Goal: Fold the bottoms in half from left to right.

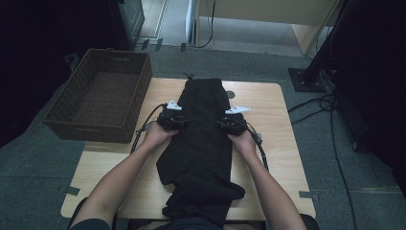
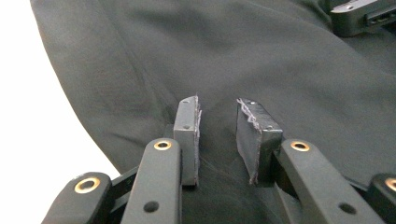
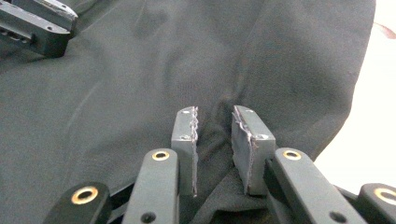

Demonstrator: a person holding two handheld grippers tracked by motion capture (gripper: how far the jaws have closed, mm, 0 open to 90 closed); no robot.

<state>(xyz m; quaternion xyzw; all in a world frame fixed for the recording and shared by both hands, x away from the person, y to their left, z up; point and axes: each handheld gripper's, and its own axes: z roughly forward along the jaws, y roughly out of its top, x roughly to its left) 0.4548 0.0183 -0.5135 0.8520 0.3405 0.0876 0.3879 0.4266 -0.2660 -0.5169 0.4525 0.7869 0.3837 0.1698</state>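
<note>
A black garment (image 1: 203, 143) lies lengthwise down the middle of the wooden table (image 1: 280, 158), its near end bunched at the front edge. My left gripper (image 1: 173, 120) sits at the garment's left edge and my right gripper (image 1: 233, 125) at its right edge, level with each other. In the left gripper view the gripper (image 2: 218, 103) has a ridge of the garment (image 2: 261, 60) pinched between its pads, with creases running in toward them. In the right gripper view the gripper (image 3: 215, 112) likewise grips a raised fold of the garment (image 3: 116, 93).
A brown wicker basket (image 1: 86, 127) stands at the table's left side, partly over its corner. Cables (image 1: 330, 115) trail on the carpet to the right, near a dark stand base (image 1: 306, 79). Bare tabletop flanks the garment on both sides.
</note>
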